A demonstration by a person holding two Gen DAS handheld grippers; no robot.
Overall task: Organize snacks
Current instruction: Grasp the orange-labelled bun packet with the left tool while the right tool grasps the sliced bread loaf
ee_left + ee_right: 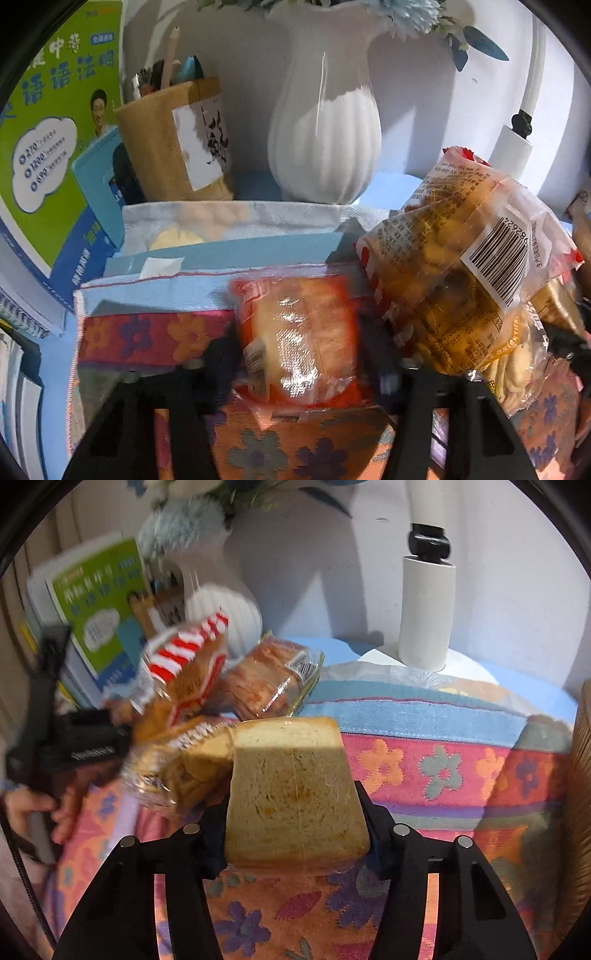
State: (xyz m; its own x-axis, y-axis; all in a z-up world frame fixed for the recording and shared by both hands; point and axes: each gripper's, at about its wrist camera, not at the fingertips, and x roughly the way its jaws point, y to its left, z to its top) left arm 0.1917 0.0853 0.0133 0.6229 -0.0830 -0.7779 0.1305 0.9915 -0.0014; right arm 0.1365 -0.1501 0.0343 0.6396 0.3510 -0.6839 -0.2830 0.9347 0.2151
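Observation:
My left gripper (301, 356) is shut on an orange-wrapped snack pack (295, 317), with a finger against each of its sides, low over the flowered cloth (288, 446). To its right lies a pile of clear-wrapped pastries, topped by a pack with a barcode label (458, 258). My right gripper (295, 808) is shut on a wrapped block of sliced bread (291, 775), held just above the cloth (443, 768). Left of it the pile shows a red-and-white striped pack (184, 661), a brown pastry pack (269, 683) and a clear bread pack (181, 771).
A white ribbed vase (325, 133), a brown pen holder (173, 140) and green and blue books (55, 140) stand at the back. A white lamp post (424, 613) rises at the back right. A hand (55, 812) holds the other black gripper at the left edge.

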